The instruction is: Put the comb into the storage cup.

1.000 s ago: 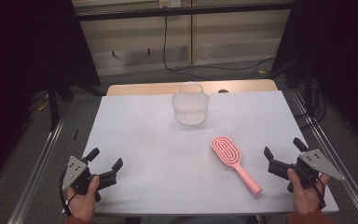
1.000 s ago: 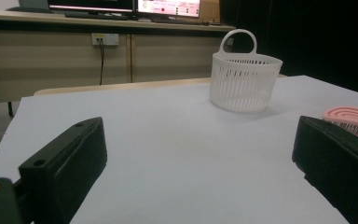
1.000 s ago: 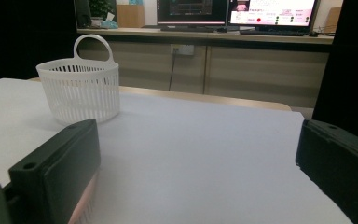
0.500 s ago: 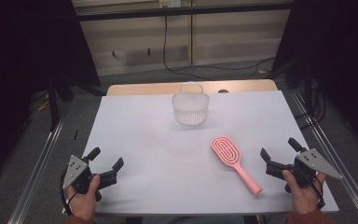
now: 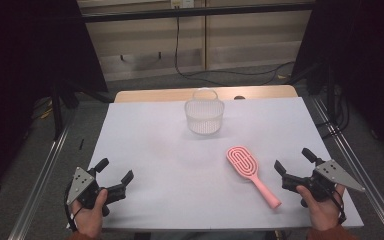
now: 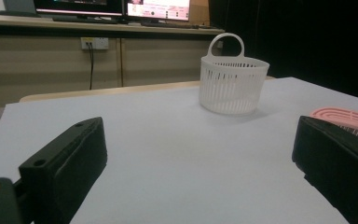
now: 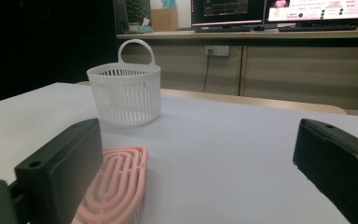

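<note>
A: Near edge first. The left gripper (image 5: 114, 175) sits by the front left corner of the white table (image 5: 150, 135), jaws spread wide, nothing between them. It sits where it did a second ago.

B: And the right gripper (image 5: 296, 165) at the front right corner, jaws spread just as wide and empty. That one has edged a little inward, toward the long pink plastic hairbrush (image 5: 252, 174).

A: The brush itself has not shifted. It lies flat on the right half of the table, oval head pointing away from the person, handle running back toward the near right edge, just beside the right gripper but apart from it.

B: From the right gripper view the brush head (image 7: 116, 186) lies partly behind that gripper's left jaw, bristles down.

A: Farther on, the white slotted plastic basket with a hoop handle (image 5: 204, 114) stands upright near the far middle of the table, same spot as before, well apart from the brush.

B: The surface is plain white, with a strip of pale wood (image 5: 180, 95) showing past the far edge.

A: Beyond that, grey floor, a black cable (image 5: 177, 45) trailing down the beige wall panels, dark curtains (image 5: 30, 65) either side, and lit monitors (image 7: 279, 11) on a long counter.
</note>
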Available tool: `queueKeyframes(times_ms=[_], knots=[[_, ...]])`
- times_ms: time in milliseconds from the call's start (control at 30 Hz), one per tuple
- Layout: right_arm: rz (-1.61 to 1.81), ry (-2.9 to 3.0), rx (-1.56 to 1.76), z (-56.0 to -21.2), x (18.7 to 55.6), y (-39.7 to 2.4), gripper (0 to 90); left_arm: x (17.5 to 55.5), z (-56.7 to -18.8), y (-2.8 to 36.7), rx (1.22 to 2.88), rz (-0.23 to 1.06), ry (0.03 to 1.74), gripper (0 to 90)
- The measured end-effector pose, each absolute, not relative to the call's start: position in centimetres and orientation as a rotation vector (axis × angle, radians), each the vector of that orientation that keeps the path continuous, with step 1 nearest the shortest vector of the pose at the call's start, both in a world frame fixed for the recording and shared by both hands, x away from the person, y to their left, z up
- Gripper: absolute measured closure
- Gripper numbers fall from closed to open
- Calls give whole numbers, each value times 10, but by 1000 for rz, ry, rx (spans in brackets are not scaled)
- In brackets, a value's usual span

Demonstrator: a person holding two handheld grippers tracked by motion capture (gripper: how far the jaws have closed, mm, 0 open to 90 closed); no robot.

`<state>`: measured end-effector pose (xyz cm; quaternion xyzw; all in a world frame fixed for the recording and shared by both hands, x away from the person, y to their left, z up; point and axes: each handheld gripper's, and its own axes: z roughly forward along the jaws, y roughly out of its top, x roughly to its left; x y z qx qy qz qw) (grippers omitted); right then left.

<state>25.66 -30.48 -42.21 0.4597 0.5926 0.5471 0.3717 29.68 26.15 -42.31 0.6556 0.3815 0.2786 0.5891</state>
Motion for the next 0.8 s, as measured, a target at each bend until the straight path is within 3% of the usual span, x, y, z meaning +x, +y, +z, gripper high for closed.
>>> queueKeyframes(times_ms=[800], knots=[[1384,1702,1145,-422,278,-285,27,298,-423,258,1534,628,880,29]])
